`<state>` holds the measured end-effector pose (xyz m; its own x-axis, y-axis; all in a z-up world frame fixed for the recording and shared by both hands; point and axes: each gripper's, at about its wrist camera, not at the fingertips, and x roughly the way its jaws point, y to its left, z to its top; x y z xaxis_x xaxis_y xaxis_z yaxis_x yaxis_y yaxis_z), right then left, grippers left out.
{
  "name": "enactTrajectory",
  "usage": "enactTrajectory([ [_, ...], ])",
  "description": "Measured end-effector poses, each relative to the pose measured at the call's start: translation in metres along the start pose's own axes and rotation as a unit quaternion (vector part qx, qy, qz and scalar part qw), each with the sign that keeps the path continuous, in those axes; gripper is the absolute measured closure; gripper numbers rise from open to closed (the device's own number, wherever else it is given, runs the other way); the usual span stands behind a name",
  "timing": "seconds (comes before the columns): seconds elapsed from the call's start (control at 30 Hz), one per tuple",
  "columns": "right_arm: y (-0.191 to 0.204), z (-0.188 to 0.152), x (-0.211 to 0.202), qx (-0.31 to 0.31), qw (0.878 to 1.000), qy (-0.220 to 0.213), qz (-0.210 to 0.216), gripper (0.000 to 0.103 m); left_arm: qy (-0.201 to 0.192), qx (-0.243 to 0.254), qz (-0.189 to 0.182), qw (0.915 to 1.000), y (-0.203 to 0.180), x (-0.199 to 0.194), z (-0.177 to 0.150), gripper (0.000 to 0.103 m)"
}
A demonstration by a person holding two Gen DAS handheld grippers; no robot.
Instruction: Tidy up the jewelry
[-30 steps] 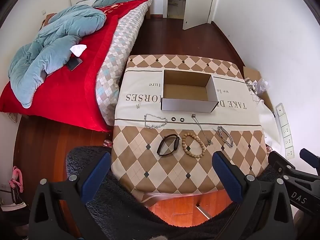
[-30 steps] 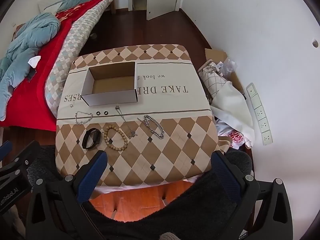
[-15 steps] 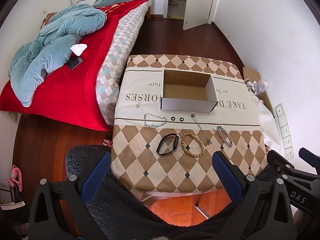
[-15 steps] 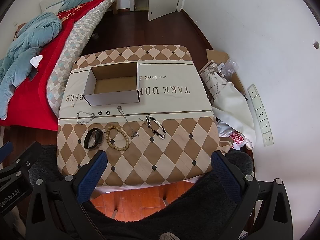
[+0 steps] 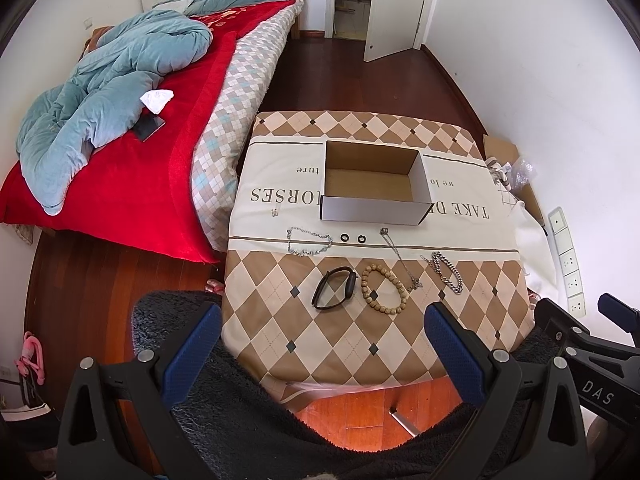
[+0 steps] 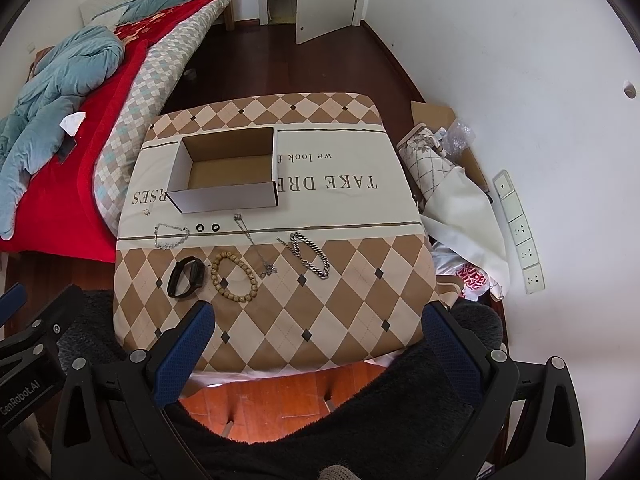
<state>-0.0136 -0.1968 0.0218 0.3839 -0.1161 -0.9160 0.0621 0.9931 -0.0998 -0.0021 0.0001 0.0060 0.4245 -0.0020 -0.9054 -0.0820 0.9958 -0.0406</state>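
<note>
An open cardboard box (image 5: 374,184) (image 6: 226,176) stands empty on the checked table cloth (image 5: 340,332). In front of it lie a thin silver chain (image 5: 309,240), two small black rings (image 5: 353,238), a long silver necklace (image 5: 400,256), a heavy silver chain bracelet (image 5: 447,271) (image 6: 311,254), a black band (image 5: 335,289) (image 6: 186,277) and a wooden bead bracelet (image 5: 385,289) (image 6: 234,276). My left gripper (image 5: 320,344) and right gripper (image 6: 318,344) are both open and empty, held above the table's near edge.
A bed with a red blanket (image 5: 120,168) and blue duvet stands left of the table. Bags and cloth (image 6: 460,208) are piled at the table's right, against the white wall. A dark fuzzy rug (image 5: 240,412) lies below the grippers.
Both grippers have shifted slightly, the view moving a little nearer to the table. Nothing on the table has moved.
</note>
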Motion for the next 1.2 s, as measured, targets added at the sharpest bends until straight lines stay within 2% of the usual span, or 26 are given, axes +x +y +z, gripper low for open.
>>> enactTrajectory([
  [1.2, 0.0039, 0.0024, -0.0077, 0.001, 1.0, -0.004, 0.002, 0.0, -0.003, 0.006, 0.001, 1.0, -0.0079, -0.0082, 0.0007, 0.0],
])
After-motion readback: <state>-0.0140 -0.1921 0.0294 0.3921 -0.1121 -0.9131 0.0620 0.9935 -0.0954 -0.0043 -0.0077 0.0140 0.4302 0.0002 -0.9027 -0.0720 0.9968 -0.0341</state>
